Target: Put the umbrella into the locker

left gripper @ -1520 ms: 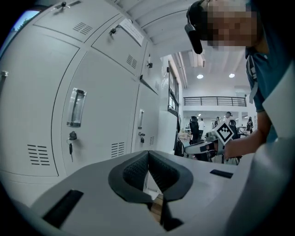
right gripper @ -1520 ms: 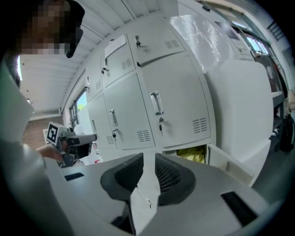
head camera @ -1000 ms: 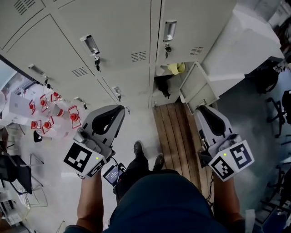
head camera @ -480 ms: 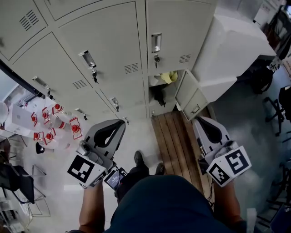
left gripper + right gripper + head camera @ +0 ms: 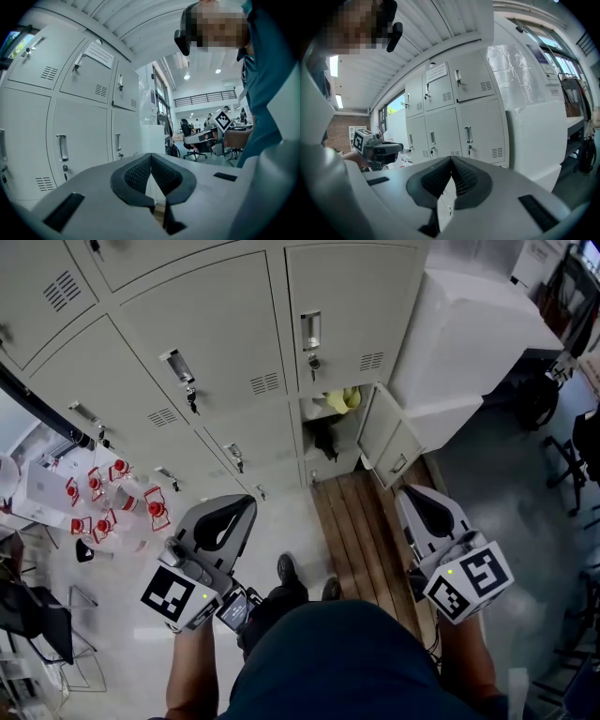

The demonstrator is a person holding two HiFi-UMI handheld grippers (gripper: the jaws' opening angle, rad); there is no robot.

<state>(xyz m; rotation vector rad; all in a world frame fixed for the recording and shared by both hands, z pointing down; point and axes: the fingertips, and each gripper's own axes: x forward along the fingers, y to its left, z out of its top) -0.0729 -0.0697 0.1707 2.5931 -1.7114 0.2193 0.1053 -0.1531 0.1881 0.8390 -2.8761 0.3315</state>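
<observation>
Down in the open locker, a black shape that I take for the umbrella lies low in the compartment, under something yellow. It is too small and shadowed to be sure. The locker's door hangs out to the right, over the wooden boards. Both grippers are held well back from it. The left gripper has its jaws pressed together on nothing, and the right gripper is likewise closed and empty. The rest of the compartment's inside is hidden from here.
</observation>
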